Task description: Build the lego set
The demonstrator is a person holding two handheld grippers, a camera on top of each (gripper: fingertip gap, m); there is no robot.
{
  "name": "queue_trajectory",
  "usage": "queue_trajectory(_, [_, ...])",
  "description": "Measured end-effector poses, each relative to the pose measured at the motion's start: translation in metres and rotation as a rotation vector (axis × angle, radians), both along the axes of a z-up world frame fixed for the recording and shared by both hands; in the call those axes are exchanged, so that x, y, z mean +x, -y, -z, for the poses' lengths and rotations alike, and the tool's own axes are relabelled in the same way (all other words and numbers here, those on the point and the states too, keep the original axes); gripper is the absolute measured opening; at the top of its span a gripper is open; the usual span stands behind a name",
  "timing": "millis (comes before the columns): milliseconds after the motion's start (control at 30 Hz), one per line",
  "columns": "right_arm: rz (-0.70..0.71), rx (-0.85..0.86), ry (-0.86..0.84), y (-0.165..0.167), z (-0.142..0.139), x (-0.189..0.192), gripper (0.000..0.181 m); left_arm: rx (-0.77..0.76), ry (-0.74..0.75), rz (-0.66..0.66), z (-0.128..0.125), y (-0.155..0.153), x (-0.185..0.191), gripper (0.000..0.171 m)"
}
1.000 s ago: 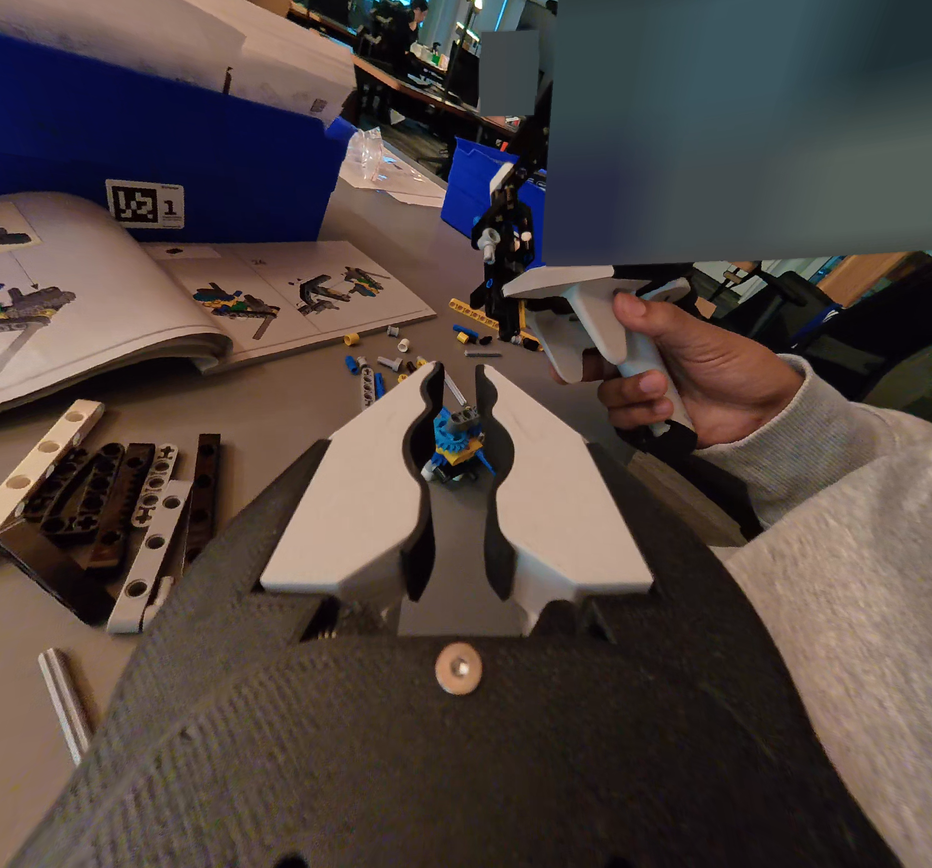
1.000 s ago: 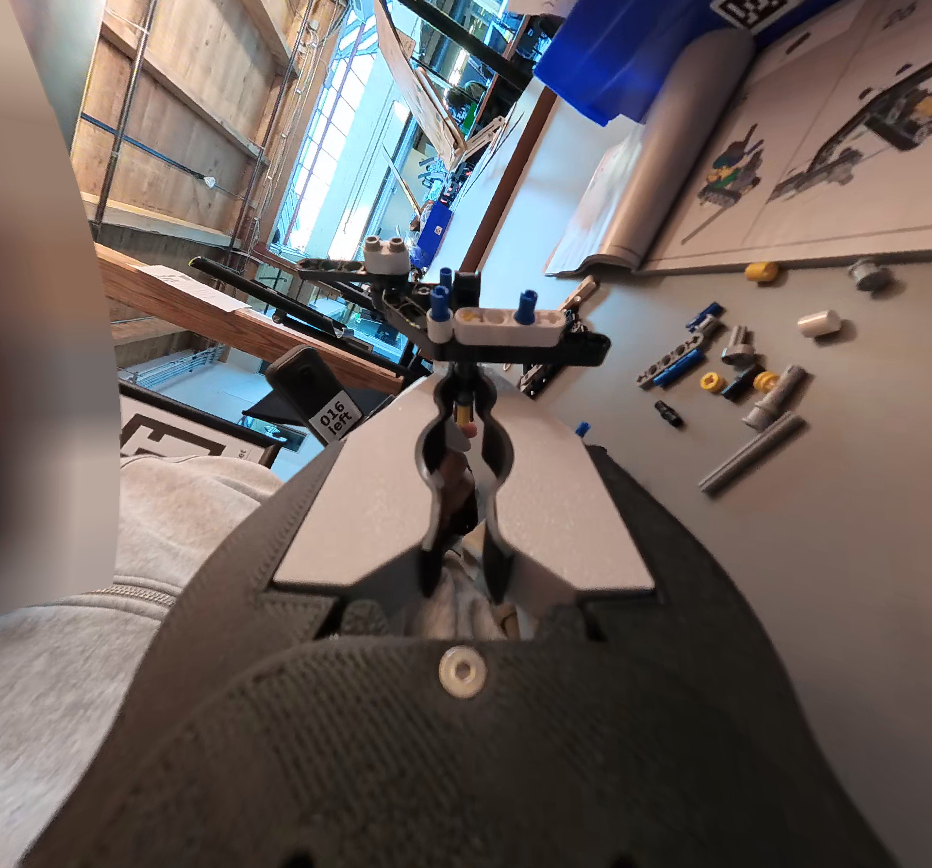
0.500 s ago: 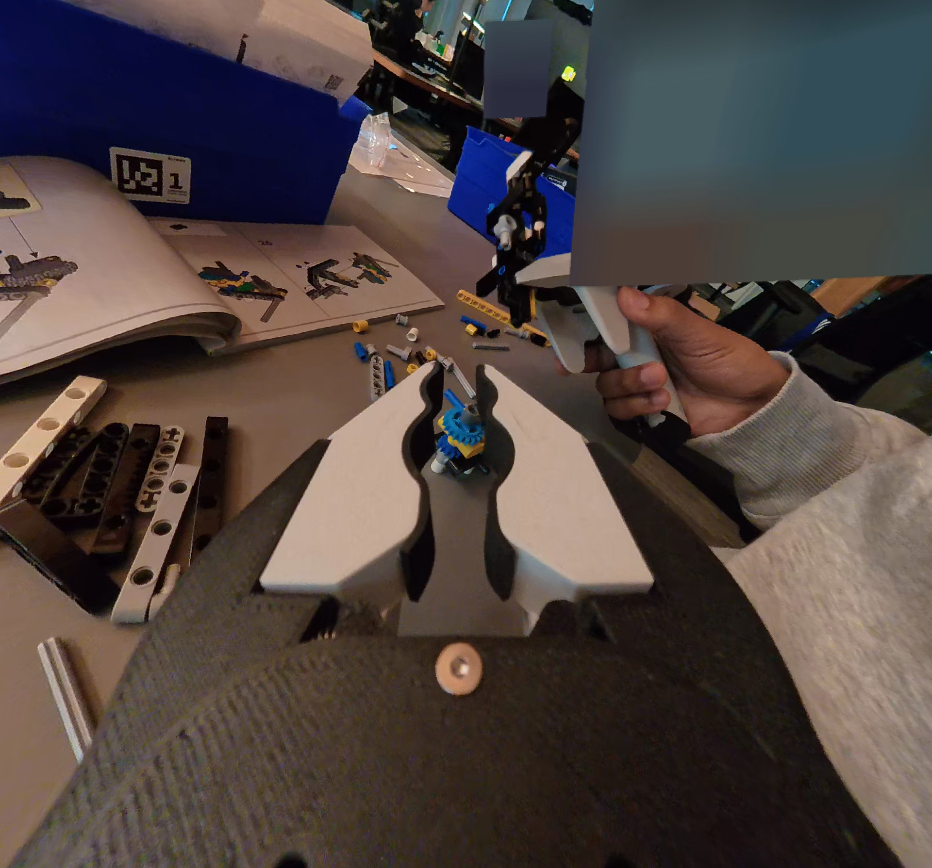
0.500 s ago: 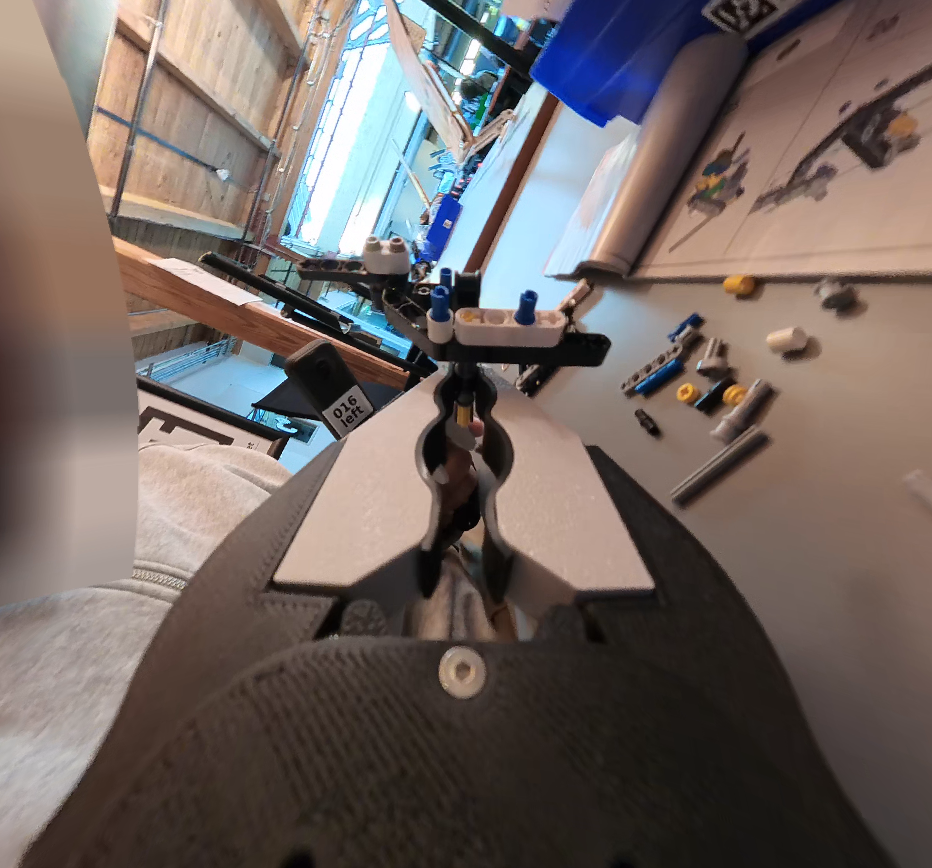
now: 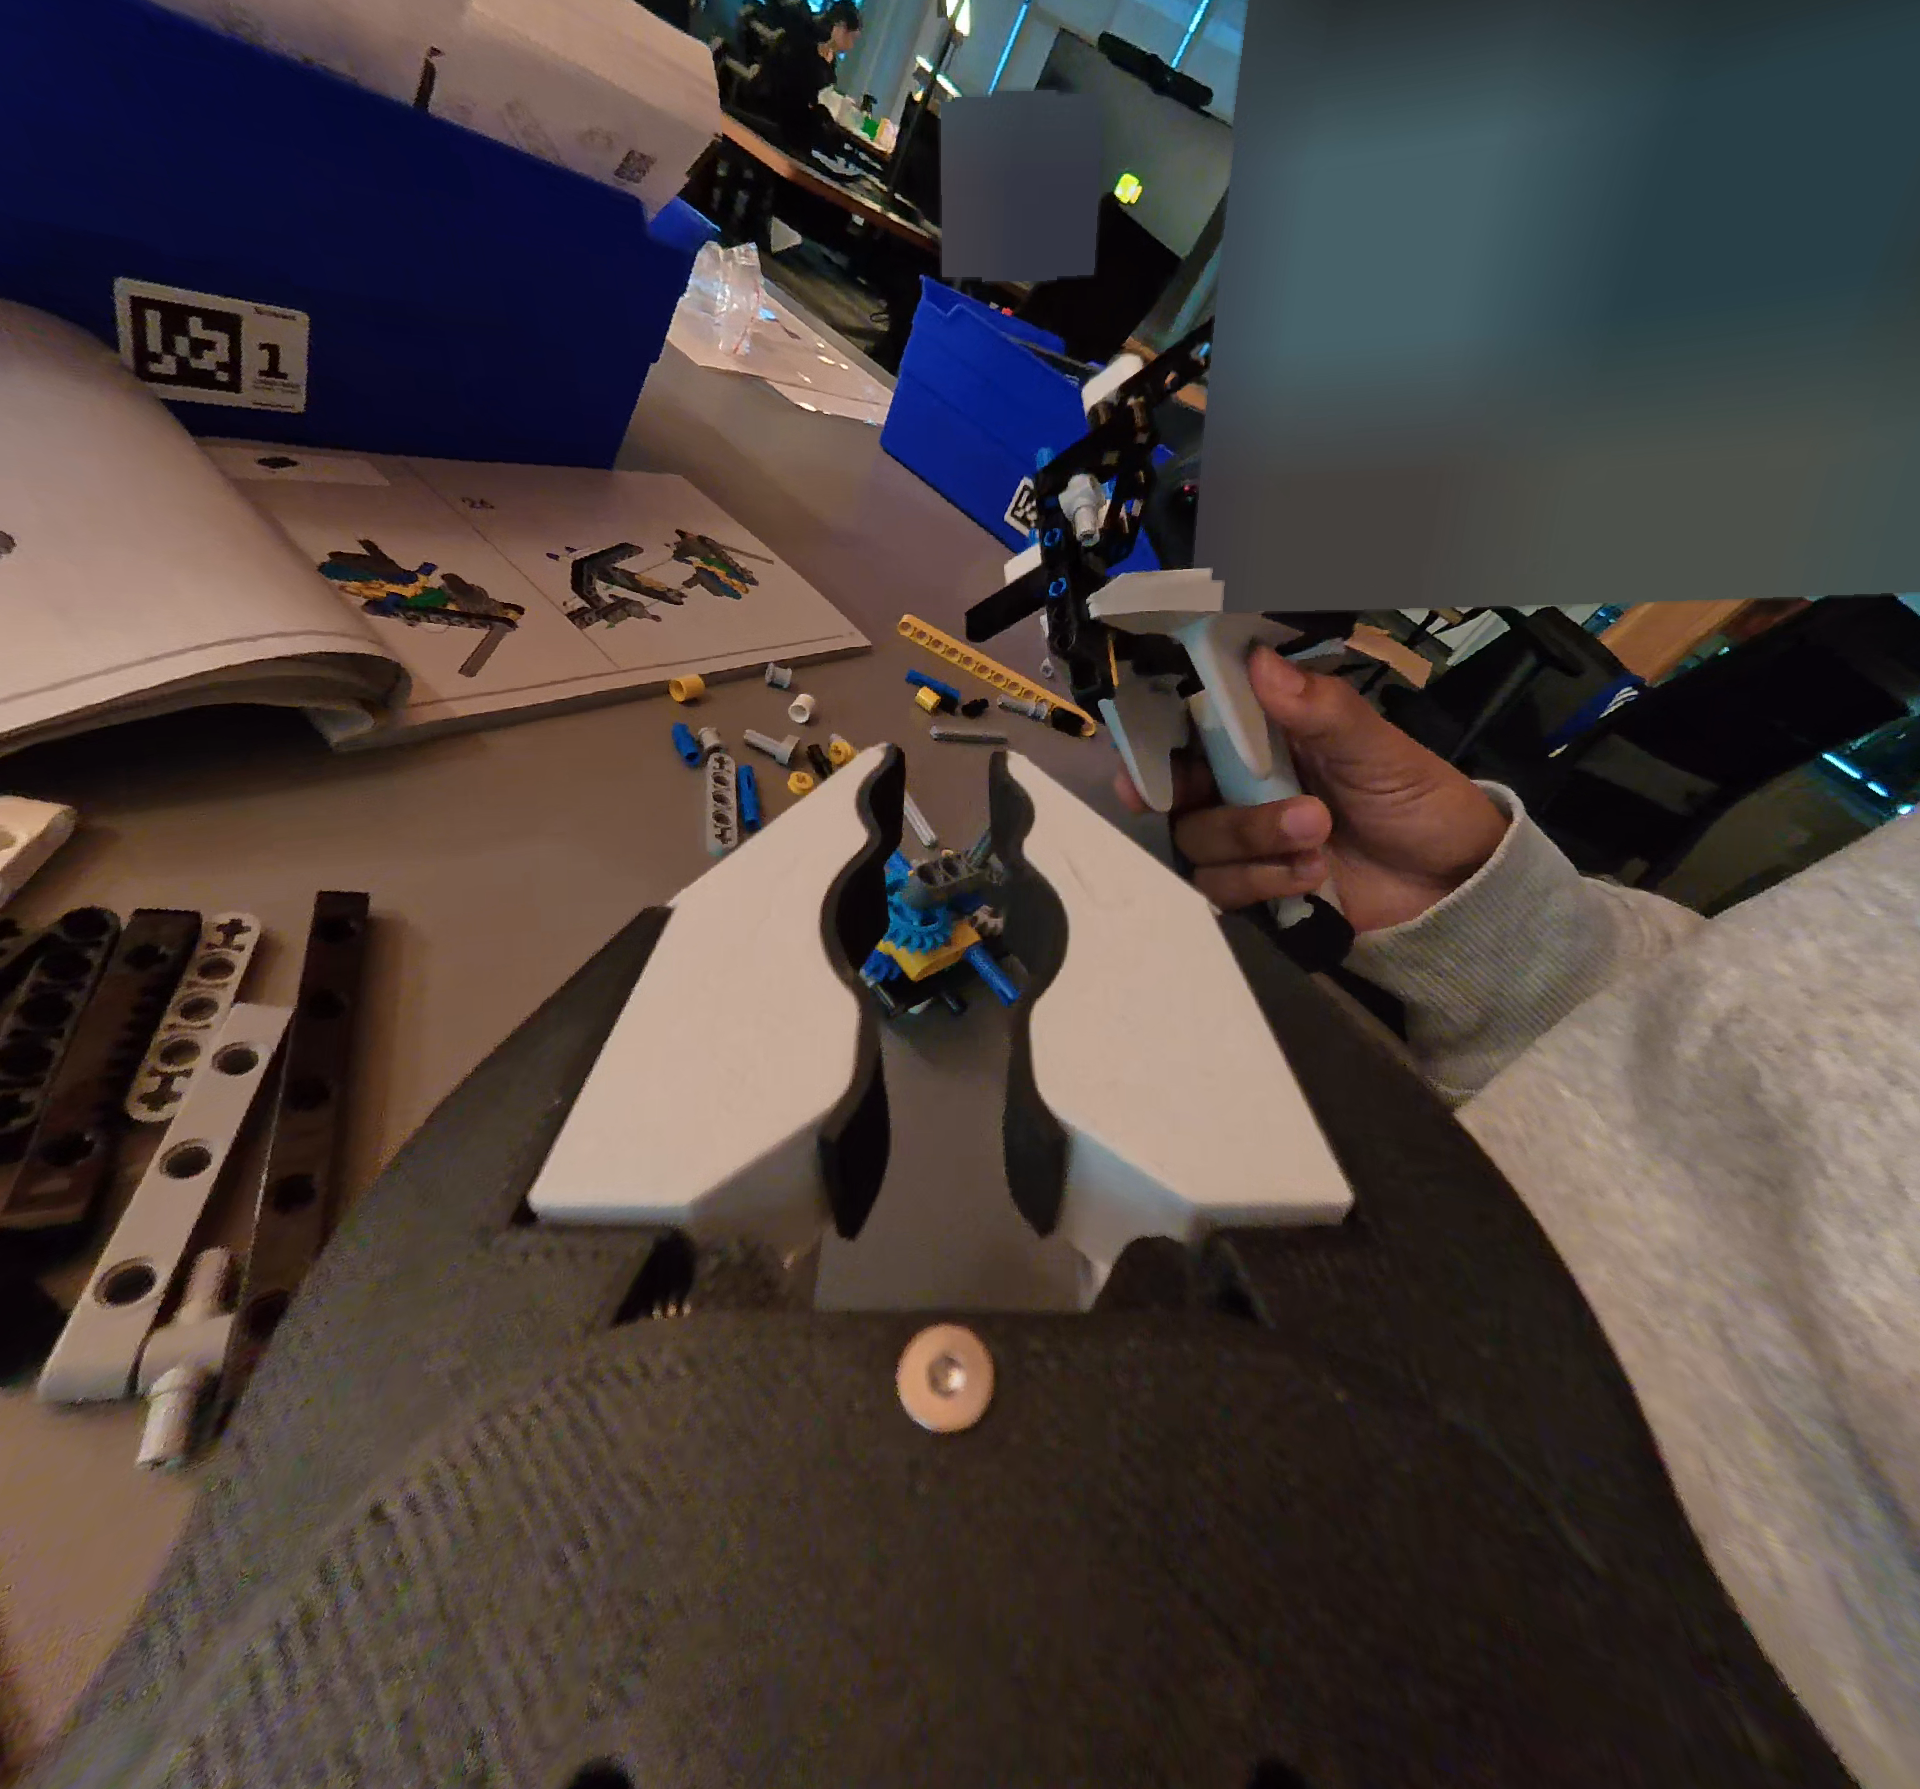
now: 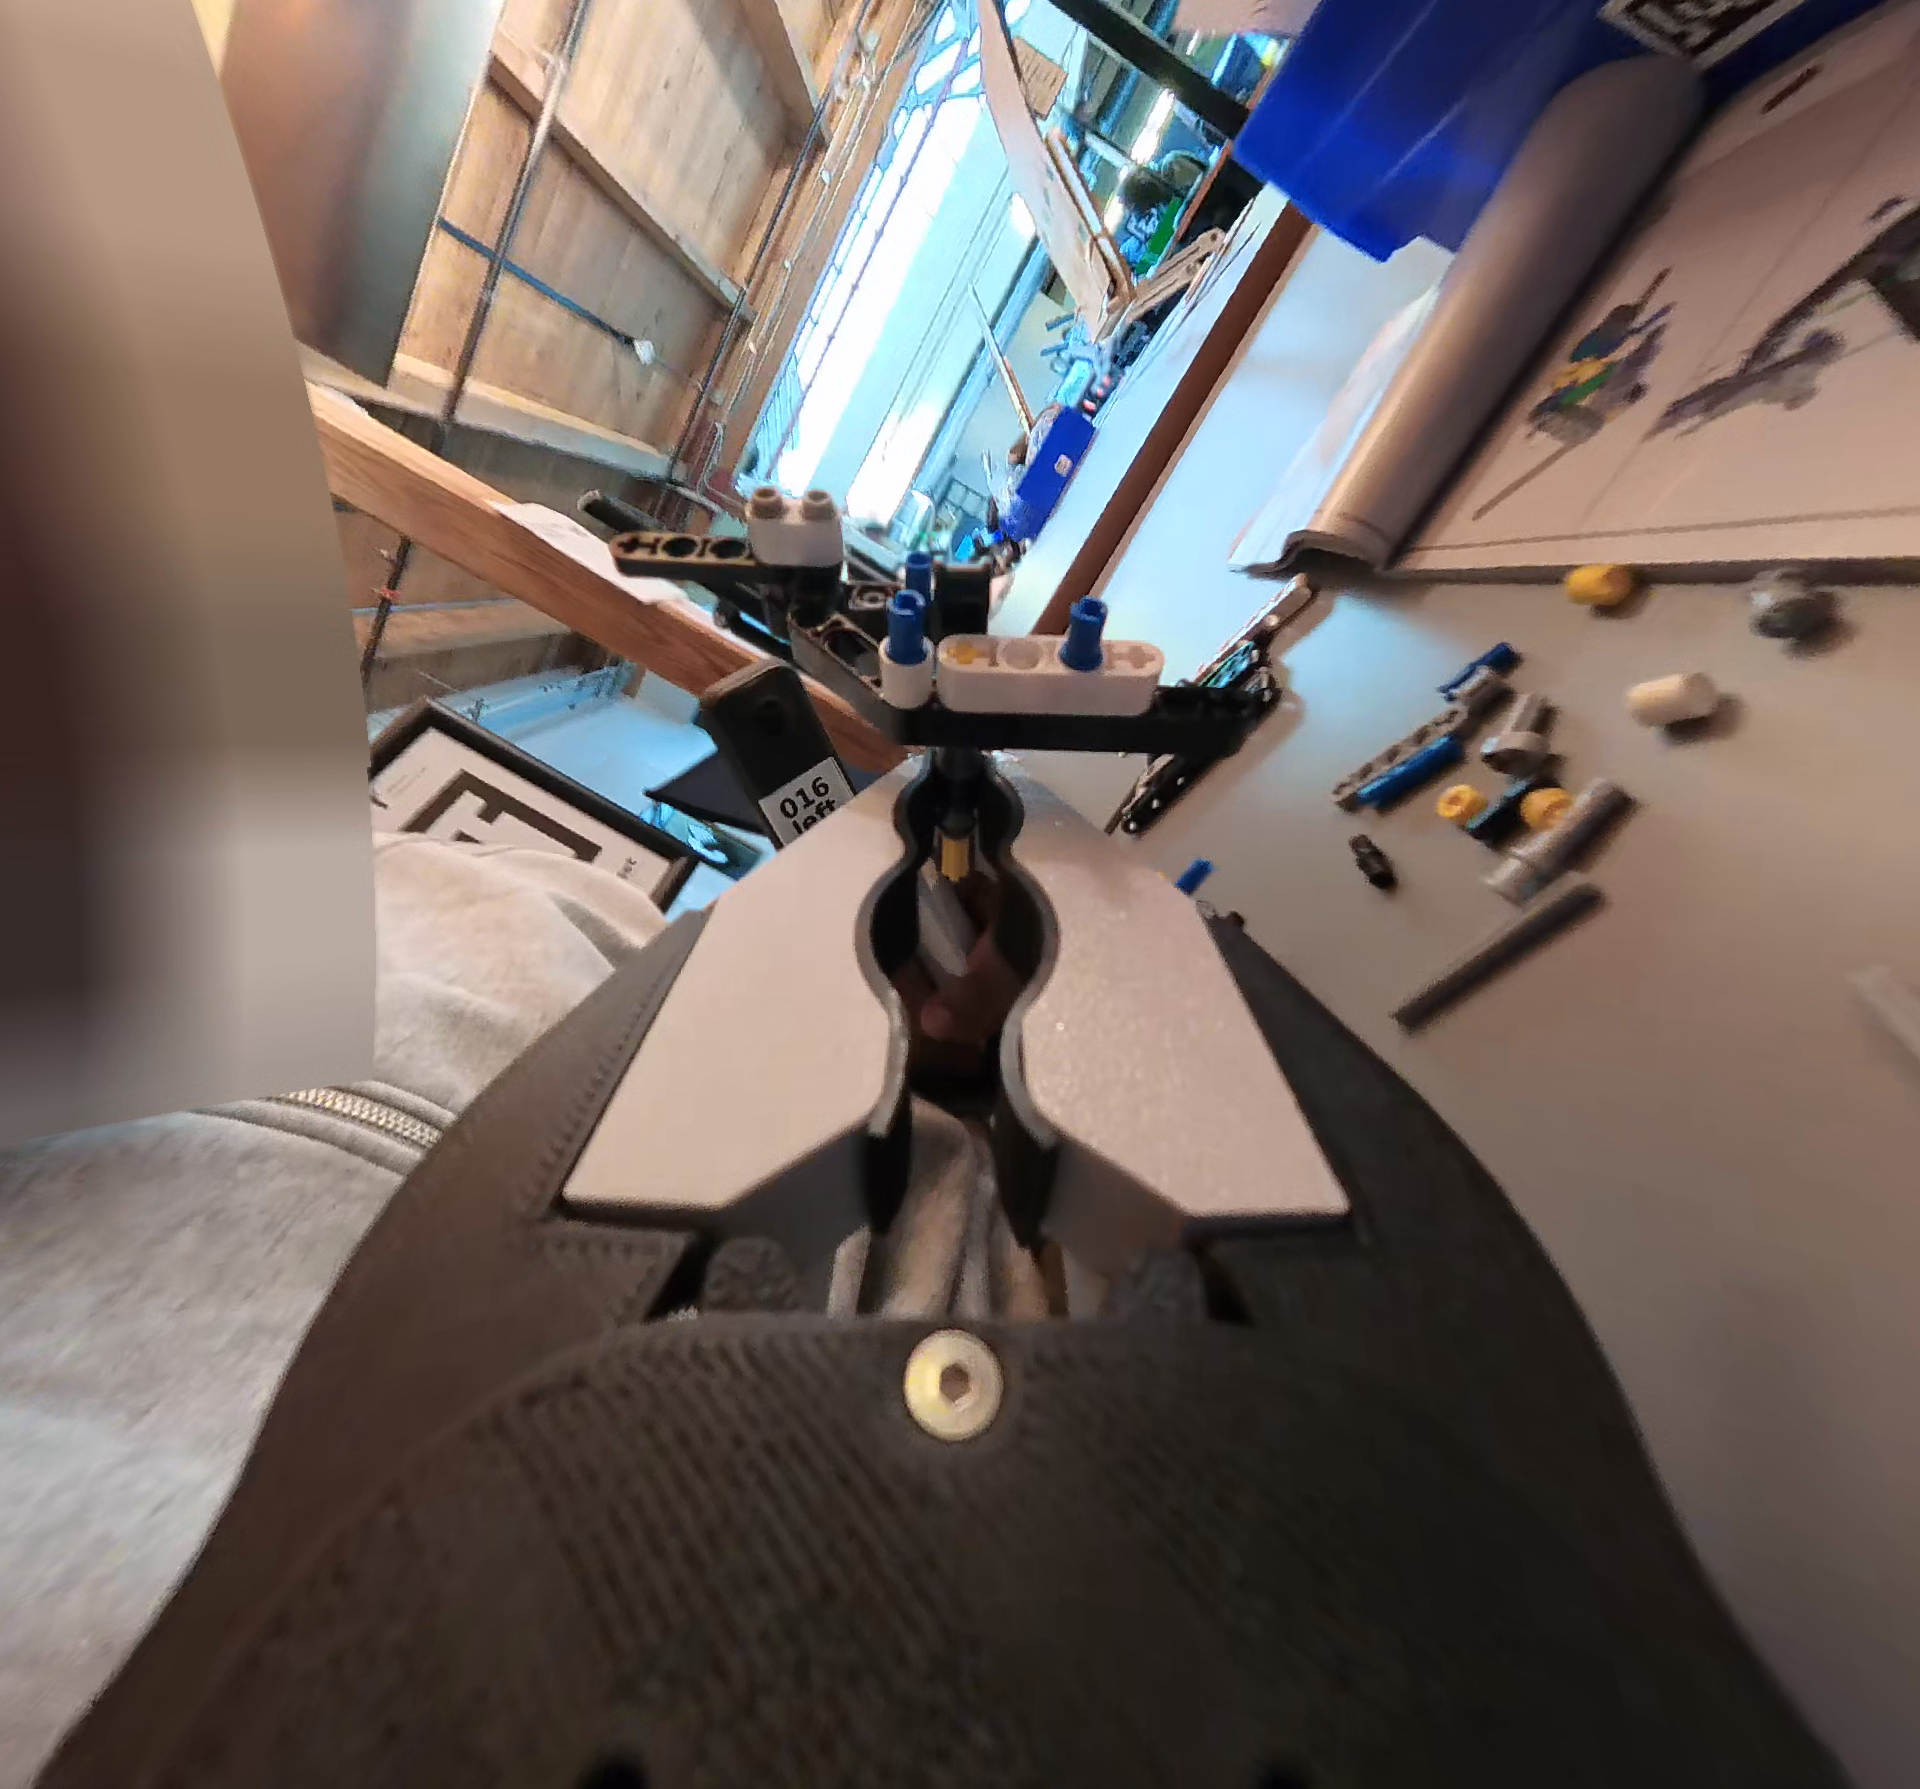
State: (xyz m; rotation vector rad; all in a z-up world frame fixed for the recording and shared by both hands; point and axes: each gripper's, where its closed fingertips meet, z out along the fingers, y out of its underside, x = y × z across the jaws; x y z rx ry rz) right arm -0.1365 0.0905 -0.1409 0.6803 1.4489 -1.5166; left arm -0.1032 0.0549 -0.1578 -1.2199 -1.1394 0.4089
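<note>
My right gripper [image 6: 956,783] is shut on the stem of a black frame assembly [image 6: 1049,674] with a white beam and blue pins, and holds it up in the air. In the left wrist view this gripper [image 5: 1101,669] is at the right in a hand, with the assembly [image 5: 1091,513] above it. My left gripper [image 5: 943,773] is open and low over the table. A small blue, yellow and grey gear assembly [image 5: 935,939] lies on the table and shows in the gap between its fingers.
An open instruction booklet [image 5: 582,586] lies at the left in front of a blue bin [image 5: 364,233]. Small pins and bushes [image 5: 769,742] and a yellow beam [image 5: 987,669] lie beyond my left gripper. Black and white beams [image 5: 187,1064] lie at the left. A second blue bin [image 5: 987,409] stands behind. My right fingertips sit around 6 centimeters from my left ones.
My right gripper has lifted the black frame assembly a little higher. My left gripper has shifted slightly over the gear assembly, and its fingers stand the same distance apart.
</note>
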Motion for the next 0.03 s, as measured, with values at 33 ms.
queue_trajectory(33, [0.004,-0.005,0.010,-0.0011,0.0005,-0.0017,0.005,0.007,0.006,0.003,0.0004,-0.0006,-0.0008,0.013])
